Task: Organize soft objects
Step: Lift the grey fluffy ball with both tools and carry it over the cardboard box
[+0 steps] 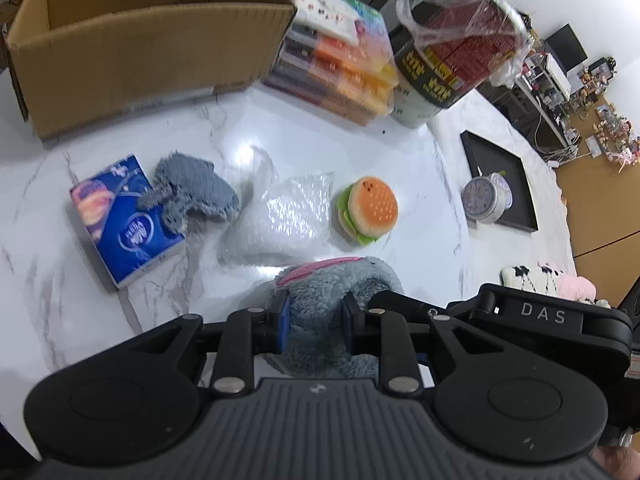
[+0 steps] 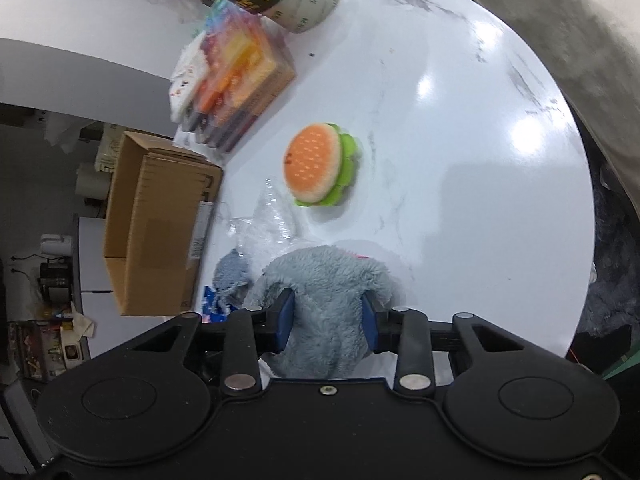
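Observation:
A fluffy grey-blue plush (image 1: 340, 300) with a pink stripe is held between both grippers above the white marble table (image 1: 280, 132). My left gripper (image 1: 316, 312) is shut on one part of it. My right gripper (image 2: 327, 312) is shut on another part of the plush (image 2: 328, 300). A burger plush (image 1: 370, 209) lies on the table ahead, also in the right wrist view (image 2: 320, 164). A grey knitted cloth (image 1: 192, 188) lies partly on a blue tissue pack (image 1: 124, 220). A bubble-wrap bag (image 1: 280, 220) lies between cloth and burger.
An open cardboard box (image 1: 132, 40) stands at the back left. A stack of coloured packs (image 1: 336, 68) and a wrapped noodle tub (image 1: 448, 52) stand at the back. A round tin (image 1: 484, 198) rests by a black tray (image 1: 500, 180). A cow-pattern plush (image 1: 532, 280) lies right.

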The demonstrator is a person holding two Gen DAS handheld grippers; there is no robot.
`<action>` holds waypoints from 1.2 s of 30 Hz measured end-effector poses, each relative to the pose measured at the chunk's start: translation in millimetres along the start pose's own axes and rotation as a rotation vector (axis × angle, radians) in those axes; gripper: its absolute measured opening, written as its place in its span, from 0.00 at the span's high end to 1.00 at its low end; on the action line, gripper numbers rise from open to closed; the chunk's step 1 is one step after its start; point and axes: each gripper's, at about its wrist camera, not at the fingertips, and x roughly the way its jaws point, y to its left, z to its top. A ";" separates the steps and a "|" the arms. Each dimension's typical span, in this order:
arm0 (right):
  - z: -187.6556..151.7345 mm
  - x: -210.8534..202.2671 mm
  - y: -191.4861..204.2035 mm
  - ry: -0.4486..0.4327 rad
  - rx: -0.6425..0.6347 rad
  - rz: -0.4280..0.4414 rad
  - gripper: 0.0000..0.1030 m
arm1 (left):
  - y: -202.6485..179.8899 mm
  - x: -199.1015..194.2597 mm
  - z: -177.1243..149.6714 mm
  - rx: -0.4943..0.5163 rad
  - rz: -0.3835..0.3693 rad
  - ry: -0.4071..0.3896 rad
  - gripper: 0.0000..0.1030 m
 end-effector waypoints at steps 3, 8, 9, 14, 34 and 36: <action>-1.0 -1.8 8.4 -0.007 -0.018 0.003 0.67 | 0.2 -7.6 2.2 0.002 0.002 -0.018 0.77; -4.0 -4.4 23.6 -0.019 -0.045 0.012 0.68 | 1.8 -22.0 6.5 0.006 0.009 -0.048 0.77; -4.4 -4.4 27.4 -0.022 -0.053 0.013 0.68 | 2.3 -24.6 7.1 0.007 0.011 -0.053 0.77; -7.9 -5.4 45.0 -0.030 -0.084 0.021 0.68 | 7.8 -39.5 12.6 0.003 0.019 -0.081 0.77; -14.7 0.6 131.3 -0.057 -0.233 0.067 0.68 | 34.9 -98.8 53.6 -0.004 0.044 -0.196 0.77; -15.0 2.8 138.9 -0.059 -0.249 0.066 0.68 | 36.7 -102.5 59.0 0.004 0.051 -0.203 0.77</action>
